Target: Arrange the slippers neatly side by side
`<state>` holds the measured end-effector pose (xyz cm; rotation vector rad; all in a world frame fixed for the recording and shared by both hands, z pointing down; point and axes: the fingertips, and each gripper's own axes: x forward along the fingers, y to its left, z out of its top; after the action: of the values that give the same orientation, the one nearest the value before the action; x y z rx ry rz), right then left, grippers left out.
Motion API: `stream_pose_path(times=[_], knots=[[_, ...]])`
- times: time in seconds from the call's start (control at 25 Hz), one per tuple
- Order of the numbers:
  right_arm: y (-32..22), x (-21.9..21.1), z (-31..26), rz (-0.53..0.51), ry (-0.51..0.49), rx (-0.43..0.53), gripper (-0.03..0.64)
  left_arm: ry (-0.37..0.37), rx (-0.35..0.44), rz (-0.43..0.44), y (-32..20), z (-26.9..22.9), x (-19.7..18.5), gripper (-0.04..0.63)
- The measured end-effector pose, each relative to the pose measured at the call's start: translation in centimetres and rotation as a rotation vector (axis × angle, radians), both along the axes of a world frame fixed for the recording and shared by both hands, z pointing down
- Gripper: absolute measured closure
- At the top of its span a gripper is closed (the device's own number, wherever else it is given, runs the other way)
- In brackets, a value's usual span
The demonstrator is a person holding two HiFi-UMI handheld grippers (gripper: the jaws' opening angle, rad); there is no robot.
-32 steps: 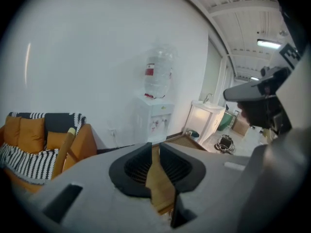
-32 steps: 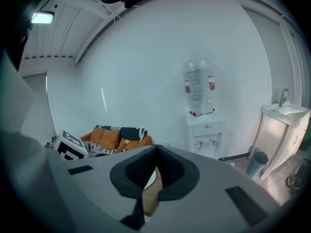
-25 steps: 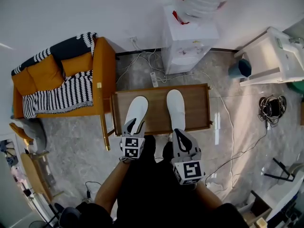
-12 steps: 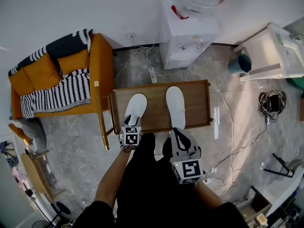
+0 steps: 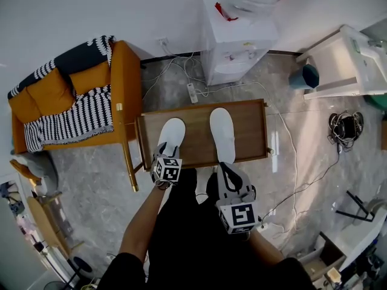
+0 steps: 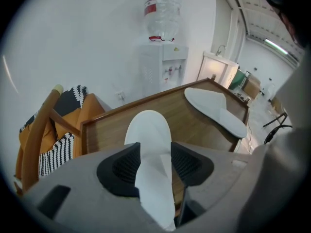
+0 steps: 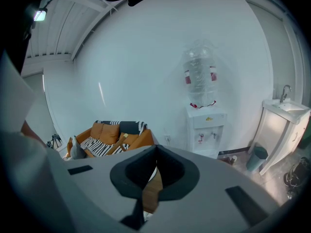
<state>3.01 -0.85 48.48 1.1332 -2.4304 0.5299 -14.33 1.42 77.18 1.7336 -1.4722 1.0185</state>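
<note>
On the wooden table (image 5: 249, 132) right below us lie both white slippers, soles down and toes pointing away. The left slipper (image 5: 172, 135) leans a touch toward its mate and sits a little nearer to us. The right slipper (image 5: 222, 133) lies straighter and further up the board, with a strip of bare wood between the two. They're close to a pair, we'd say, but not yet level or parallel.

These look like thin, flat slippers, so we expect them to be very light, soft and floppy. Lift one by an end and the rest will likely droop. On that smooth wood they should slide easily, so a gentle push may do more than a lift. The best hold, we judge, is across the narrow heel end, pinching the sole edge-to-edge, or on the upper band, which shows clearly on the right slipper (image 6: 217, 111).

Out to the tools. The left gripper (image 6: 154, 165) has its fingers (image 6: 121, 168) spread wide, and the heel of the left slipper (image 6: 149, 140) runs between them. The pads flank it and don't look to be biting. In the head view, that left gripper (image 5: 165, 156) sits at the table's near edge.

The right gripper (image 7: 154, 174) has its fingers pressed together on nothing. In the head view, the right gripper (image 5: 225, 171) hangs just short of the right slipper's heel.

Beyond the table stands a water dispenser (image 5: 237, 38), with cables (image 5: 181, 80) trailing on the floor beside it.
</note>
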Motion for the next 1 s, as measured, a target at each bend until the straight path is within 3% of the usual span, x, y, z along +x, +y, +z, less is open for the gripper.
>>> stream_pose_path(times=[0.28, 0.6, 1.0], knots=[[-0.2, 0.0, 0.2, 0.01, -0.005, -0.015, 0.604, -0.009, -0.086, -0.013, 0.7, 1.8, -0.3, 0.407], [-0.2, 0.3, 0.6, 0.009, 0.006, -0.02, 0.604, -0.026, -0.087, -0.07, 0.9, 2.0, -1.2, 0.531], [-0.1, 1.0, 0.8, 0.013, 0.01, -0.024, 0.604, 0.032, -0.077, -0.131, 1.6, 0.7, -1.2, 0.552]])
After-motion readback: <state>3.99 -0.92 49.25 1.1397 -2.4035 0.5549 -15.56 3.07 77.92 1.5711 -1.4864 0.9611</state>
